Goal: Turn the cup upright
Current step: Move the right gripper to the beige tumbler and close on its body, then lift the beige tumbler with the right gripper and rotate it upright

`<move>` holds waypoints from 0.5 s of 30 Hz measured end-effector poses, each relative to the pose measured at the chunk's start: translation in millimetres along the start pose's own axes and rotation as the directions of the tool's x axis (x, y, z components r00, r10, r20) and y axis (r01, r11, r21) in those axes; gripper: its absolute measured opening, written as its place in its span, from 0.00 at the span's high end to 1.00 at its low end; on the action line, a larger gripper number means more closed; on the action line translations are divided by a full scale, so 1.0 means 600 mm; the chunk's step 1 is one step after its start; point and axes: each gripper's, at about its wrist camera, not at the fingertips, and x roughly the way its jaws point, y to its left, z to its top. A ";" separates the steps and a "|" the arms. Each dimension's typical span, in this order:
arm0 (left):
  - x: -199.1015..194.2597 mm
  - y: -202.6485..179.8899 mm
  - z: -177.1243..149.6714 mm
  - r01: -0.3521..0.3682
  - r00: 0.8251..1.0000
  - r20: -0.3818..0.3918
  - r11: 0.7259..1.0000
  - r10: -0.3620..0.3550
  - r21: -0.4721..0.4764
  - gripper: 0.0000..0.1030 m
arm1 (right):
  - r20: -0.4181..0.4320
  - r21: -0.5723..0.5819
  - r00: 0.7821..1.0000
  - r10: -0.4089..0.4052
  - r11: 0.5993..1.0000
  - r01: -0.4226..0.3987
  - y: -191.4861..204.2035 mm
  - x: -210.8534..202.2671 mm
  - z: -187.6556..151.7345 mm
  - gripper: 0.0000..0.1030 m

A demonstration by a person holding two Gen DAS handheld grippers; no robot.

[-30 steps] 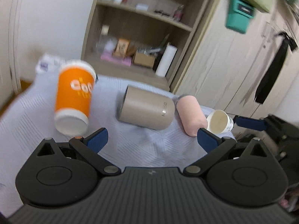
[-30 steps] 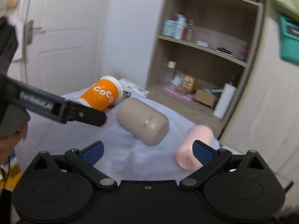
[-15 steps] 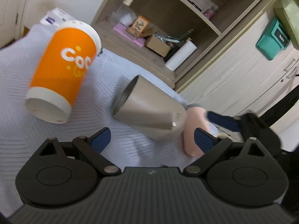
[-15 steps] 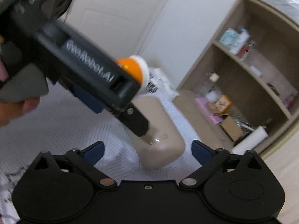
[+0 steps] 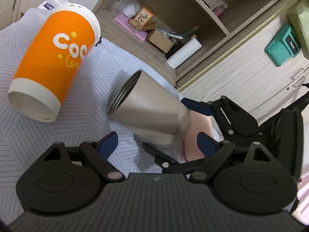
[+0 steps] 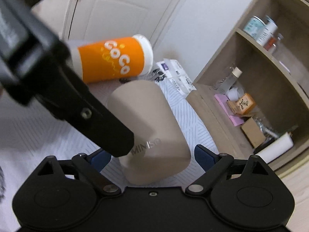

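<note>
A beige metal tumbler (image 5: 148, 112) lies on its side on the white patterned cloth (image 5: 38, 135), open mouth to the left; it also shows in the right wrist view (image 6: 150, 127). My left gripper (image 5: 160, 141) is open just in front of it, the tumbler's closed end between its blue fingertips. My right gripper (image 6: 152, 154) is open around the tumbler's closed end; in the left wrist view its blue fingers (image 5: 199, 106) reach in from the right beside the tumbler. An orange paper cup (image 5: 54, 61) lies on its side to the left. A pink cup (image 5: 197, 135) lies behind the tumbler, mostly hidden.
A wooden shelf unit (image 5: 173, 25) with boxes, bottles and a paper roll stands behind the table. A tissue pack (image 6: 175, 75) lies on the cloth's far edge. A white door (image 6: 115, 9) and wooden cabinets (image 5: 251, 67) close in the room.
Both grippers have moved in close to the beige tumbler. The right gripper now straddles its closed end. The left gripper has crossed in front of the right wrist camera.
</note>
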 end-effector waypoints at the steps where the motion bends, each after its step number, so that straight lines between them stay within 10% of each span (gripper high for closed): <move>1: -0.001 0.003 -0.001 -0.001 1.000 0.010 1.000 0.001 -0.009 0.14 | -0.006 -0.020 1.000 -0.008 1.000 0.008 0.001 0.001 0.000 0.08; 15: -0.015 0.014 -0.017 0.020 1.000 0.016 0.998 -0.019 -0.053 0.18 | -0.052 0.059 0.998 -0.019 0.998 0.022 0.009 -0.009 0.005 0.18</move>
